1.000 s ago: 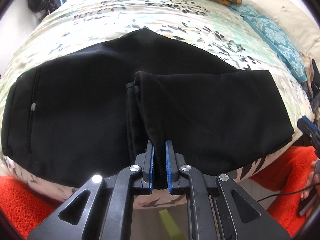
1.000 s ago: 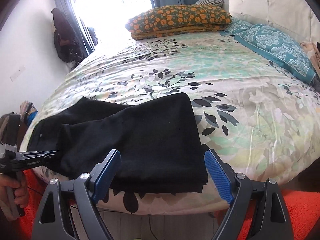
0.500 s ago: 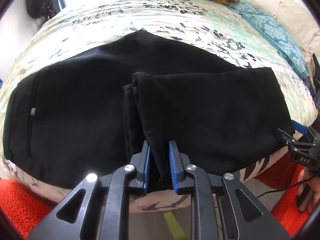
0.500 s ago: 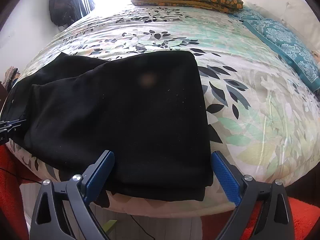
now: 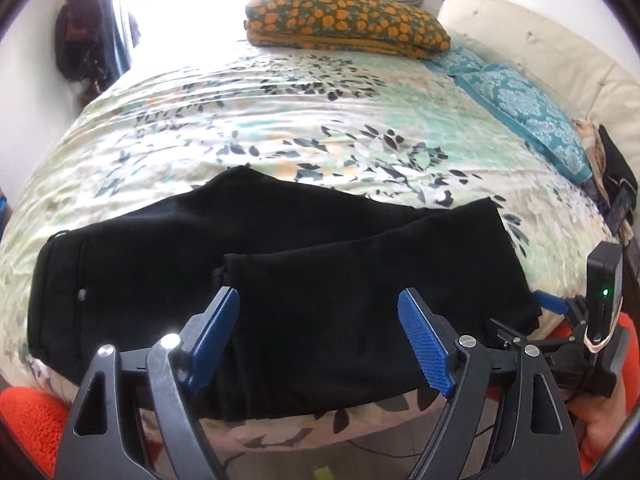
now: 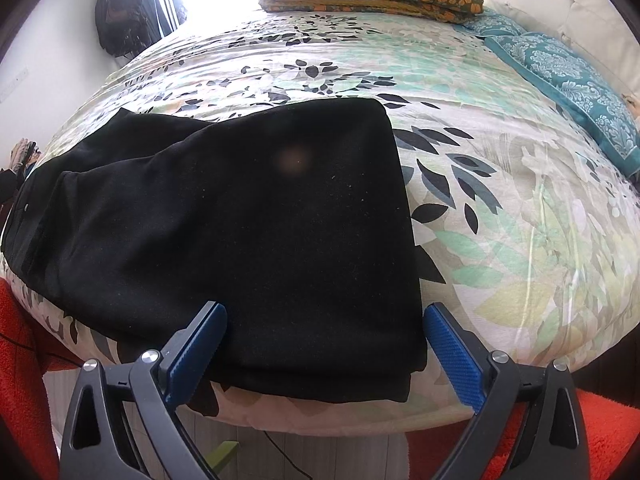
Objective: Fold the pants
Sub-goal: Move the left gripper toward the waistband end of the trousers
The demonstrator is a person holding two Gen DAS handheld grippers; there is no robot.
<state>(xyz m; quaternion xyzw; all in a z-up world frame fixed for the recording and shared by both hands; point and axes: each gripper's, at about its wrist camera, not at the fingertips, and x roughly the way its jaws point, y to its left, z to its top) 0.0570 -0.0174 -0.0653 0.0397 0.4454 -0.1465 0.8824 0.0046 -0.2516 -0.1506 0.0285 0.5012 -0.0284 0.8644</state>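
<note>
Half a second ago the left gripper pinched the folded edge of the black pants; now its blue pads stand wide apart, holding nothing. Those pants lie folded along the near edge of the bed's floral bedspread. Just short of the fold's right end, the right gripper is spread wide too, empty. An orange-flowered pillow and a teal one rest farther up. No lettering is legible anywhere.
</note>
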